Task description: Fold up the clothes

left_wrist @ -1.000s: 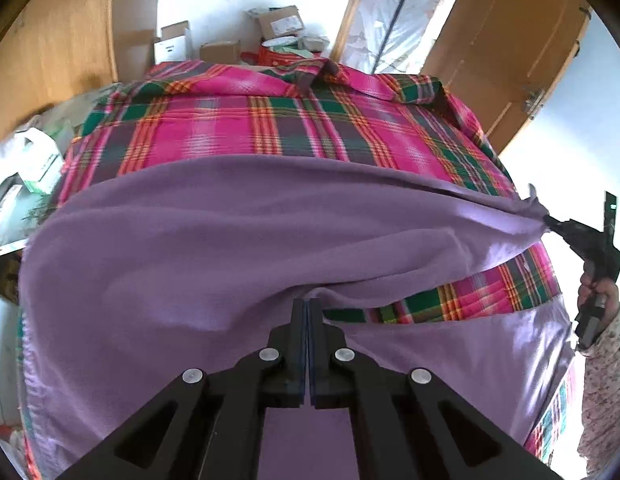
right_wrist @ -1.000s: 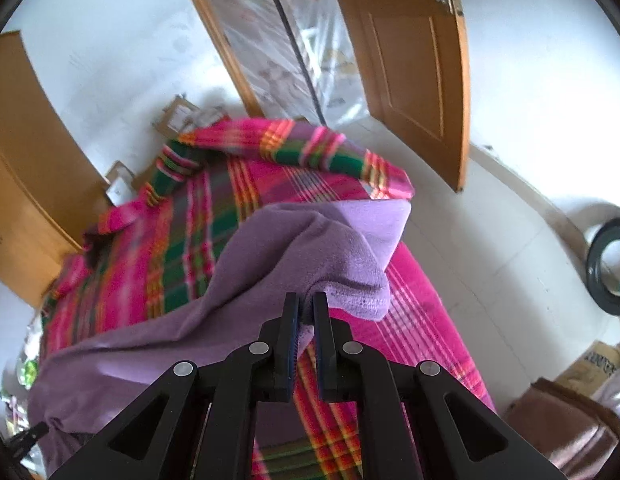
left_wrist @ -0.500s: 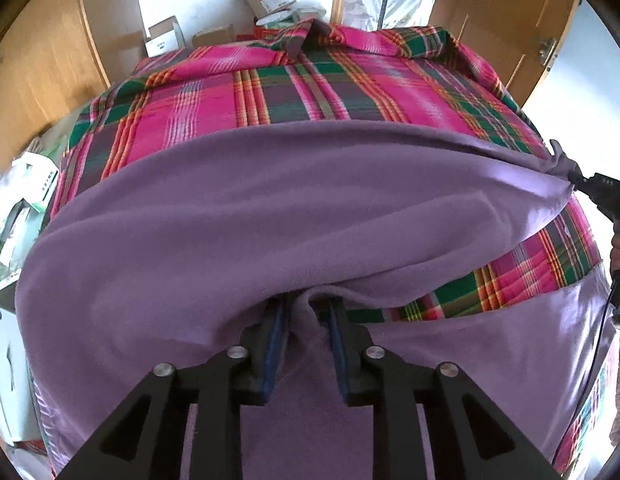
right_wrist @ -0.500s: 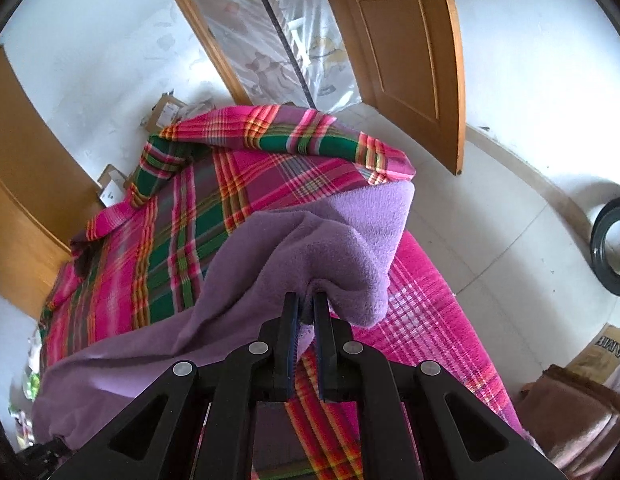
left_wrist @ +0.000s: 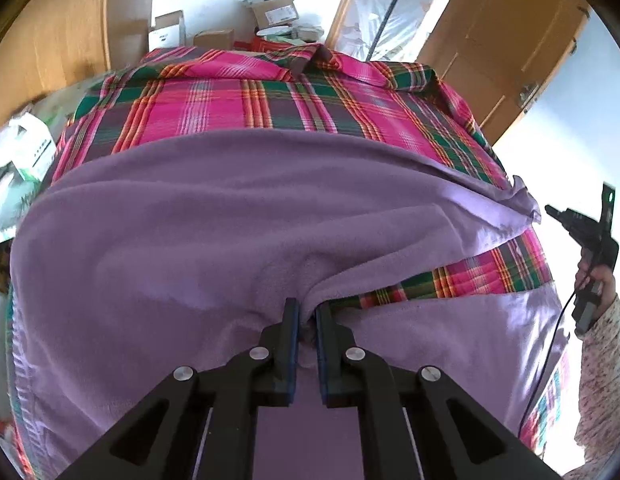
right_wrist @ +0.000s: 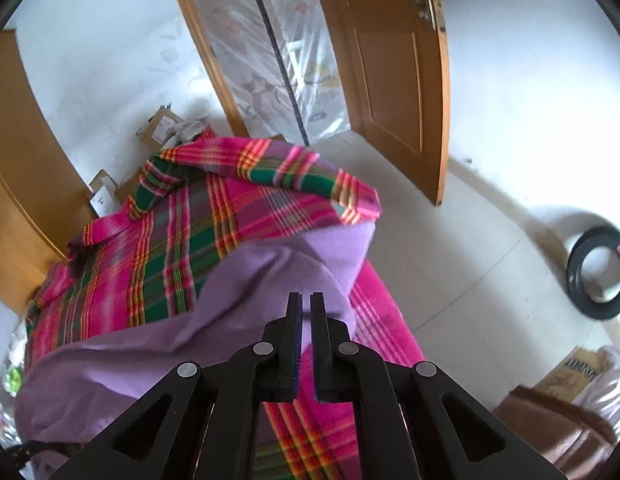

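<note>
Here the left gripper (left_wrist: 306,312) jaws pinch the purple garment (left_wrist: 198,224); right gripper (right_wrist: 306,308) jaws stand apart, empty.

Black two-finger grippers (left_wrist: 306,314) with silver screws and blue pads (right_wrist: 298,332); a speckled, perhaps floral, sleeve (left_wrist: 601,364); thin black cable (left_wrist: 549,354).

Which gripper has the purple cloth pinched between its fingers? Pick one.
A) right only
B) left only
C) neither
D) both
B: the purple cloth bunches into the gap of the left gripper, while the right gripper sits just clear of the cloth's corner.
</note>
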Motion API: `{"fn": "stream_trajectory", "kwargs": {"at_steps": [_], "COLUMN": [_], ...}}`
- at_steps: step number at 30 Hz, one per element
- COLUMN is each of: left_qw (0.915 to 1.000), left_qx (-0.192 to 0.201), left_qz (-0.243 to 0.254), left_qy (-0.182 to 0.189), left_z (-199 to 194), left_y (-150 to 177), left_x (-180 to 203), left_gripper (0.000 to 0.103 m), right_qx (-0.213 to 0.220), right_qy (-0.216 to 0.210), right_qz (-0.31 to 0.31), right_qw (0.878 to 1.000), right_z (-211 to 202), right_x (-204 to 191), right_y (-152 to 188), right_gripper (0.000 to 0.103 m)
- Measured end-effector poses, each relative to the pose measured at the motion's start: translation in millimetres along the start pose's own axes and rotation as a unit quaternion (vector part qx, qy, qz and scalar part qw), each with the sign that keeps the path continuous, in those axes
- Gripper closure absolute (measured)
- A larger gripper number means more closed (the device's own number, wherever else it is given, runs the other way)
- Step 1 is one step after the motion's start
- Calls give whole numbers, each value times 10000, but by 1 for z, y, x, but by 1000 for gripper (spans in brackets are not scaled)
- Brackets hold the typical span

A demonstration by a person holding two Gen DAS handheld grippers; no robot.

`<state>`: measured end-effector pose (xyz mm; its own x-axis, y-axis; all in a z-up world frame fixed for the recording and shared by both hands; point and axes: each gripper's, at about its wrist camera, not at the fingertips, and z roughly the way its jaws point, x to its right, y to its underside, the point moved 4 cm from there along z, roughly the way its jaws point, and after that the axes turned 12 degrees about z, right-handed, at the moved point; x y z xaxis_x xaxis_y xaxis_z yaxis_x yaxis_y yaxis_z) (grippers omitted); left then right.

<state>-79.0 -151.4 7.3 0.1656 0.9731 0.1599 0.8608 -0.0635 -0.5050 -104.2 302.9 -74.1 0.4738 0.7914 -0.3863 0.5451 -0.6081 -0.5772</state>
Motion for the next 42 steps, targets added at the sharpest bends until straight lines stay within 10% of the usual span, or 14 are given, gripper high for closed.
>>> {"fn": "stream_trajectory", "kwargs": {"at_steps": [13, 22, 31, 42], "left_qw": [9996, 9990, 9989, 9983], "left_qx": [-124, -187, -195, -180], "left_qz": [-269, -409, -430, -547], "left_qy": [29, 75, 53, 107], "left_z": [14, 21, 21, 20], "left_y": [3, -1, -2, -1], "left_x": [-1, -4, -3, -5], "left_gripper": [95, 95, 95, 95], "right_qx": [-427, -612, -669, 338], "right_qy": [-663, -449, -624, -622], "right_qz": [1269, 1453, 775, -136], "right_qw": [9888, 9865, 9928, 9974], "right_z": [39, 59, 68, 20], "right_x": [53, 51, 8, -20], "right_y": [-18, -20, -17, -22], "right_gripper": [64, 63, 93, 95]}}
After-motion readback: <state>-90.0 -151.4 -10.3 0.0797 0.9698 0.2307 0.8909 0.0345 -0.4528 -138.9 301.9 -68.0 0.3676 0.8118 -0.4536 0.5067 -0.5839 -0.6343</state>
